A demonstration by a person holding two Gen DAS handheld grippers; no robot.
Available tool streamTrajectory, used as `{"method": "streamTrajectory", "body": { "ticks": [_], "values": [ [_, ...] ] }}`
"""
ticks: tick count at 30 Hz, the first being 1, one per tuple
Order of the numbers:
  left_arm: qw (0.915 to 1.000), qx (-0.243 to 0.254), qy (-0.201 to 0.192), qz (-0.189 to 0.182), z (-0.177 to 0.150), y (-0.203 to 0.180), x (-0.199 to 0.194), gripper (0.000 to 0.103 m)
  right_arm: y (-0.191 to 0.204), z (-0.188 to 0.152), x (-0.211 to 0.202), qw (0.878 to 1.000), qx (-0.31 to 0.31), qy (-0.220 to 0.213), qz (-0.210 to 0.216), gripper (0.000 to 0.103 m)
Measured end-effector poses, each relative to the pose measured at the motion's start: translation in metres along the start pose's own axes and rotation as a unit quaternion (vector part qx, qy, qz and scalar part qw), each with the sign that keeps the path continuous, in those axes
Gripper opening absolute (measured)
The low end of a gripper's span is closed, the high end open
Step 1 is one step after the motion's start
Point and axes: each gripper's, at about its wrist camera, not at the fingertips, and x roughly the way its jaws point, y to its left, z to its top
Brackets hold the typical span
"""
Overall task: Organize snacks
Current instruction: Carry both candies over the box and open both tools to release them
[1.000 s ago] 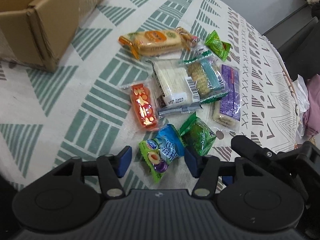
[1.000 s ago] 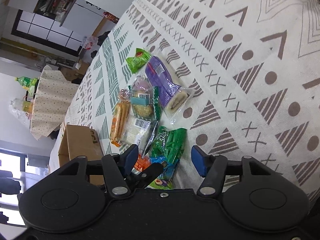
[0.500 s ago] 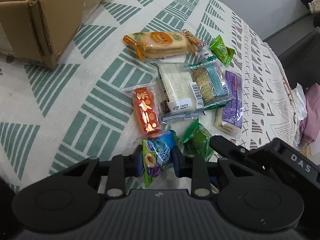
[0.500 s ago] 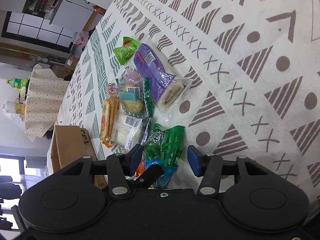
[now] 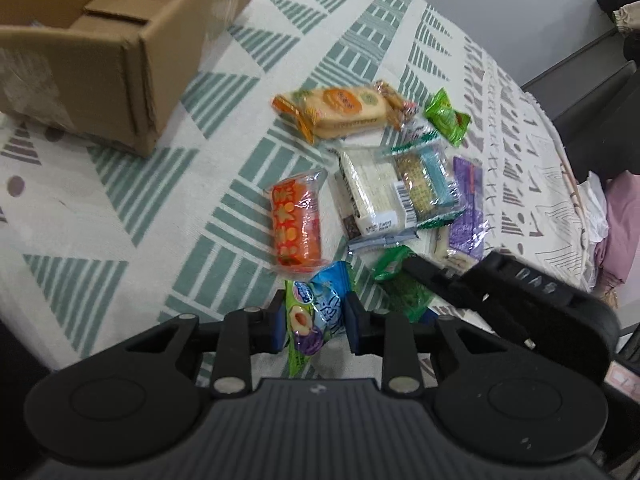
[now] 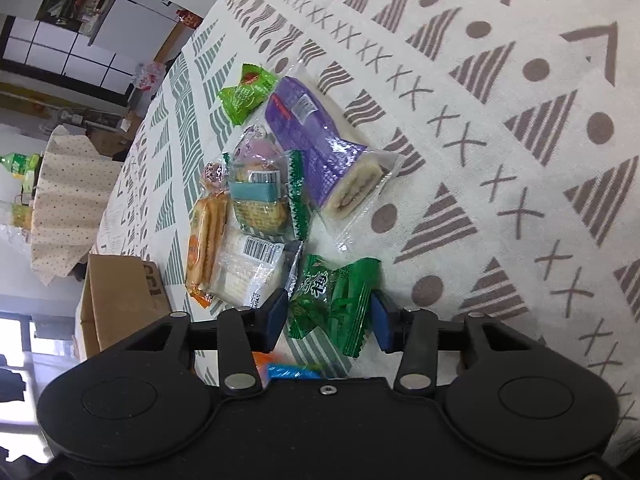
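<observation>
My left gripper (image 5: 314,320) is shut on a blue-and-green plum candy packet (image 5: 314,316) and holds it a little above the cloth. My right gripper (image 6: 330,314) has its blue pads on both sides of a dark green snack packet (image 6: 334,304) that lies on the cloth; the jaws are narrowed around it. That packet also shows in the left wrist view (image 5: 402,286) under the right gripper. An open cardboard box (image 5: 100,36) stands at the far left.
Several other snacks lie together on the patterned tablecloth (image 5: 120,208): an orange-red packet (image 5: 296,226), a biscuit pack (image 5: 344,110), a white wafer pack (image 5: 374,196), a purple cake pack (image 6: 320,148) and a small light-green packet (image 6: 246,92).
My left gripper closed on the plum candy packet and lifted it back from the pile. My right gripper moved down onto the dark green packet and narrowed around it.
</observation>
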Motion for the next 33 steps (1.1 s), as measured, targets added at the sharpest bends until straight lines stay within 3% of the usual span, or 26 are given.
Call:
{"method": "streamTrajectory", "body": {
  "ticks": [7, 17, 33],
  "values": [
    [0.9997, 0.003, -0.024, -0.009, 0.005, 0.000, -0.026, 0.028, 0.005, -0.005, -0.017, 1.000, -0.013, -0.021, 0.019, 0.028],
    [0.9973, -0.004, -0.073, -0.004, 0.017, 0.012, -0.072, 0.028, 0.020, -0.008, -0.035, 0.994, -0.037, -0.042, 0.093, 0.026],
    [0.9883, -0.012, -0.151, 0.010, 0.046, 0.042, -0.139, 0.028, 0.065, -0.014, -0.047, 0.970, -0.114, -0.060, 0.207, 0.026]
  ]
}}
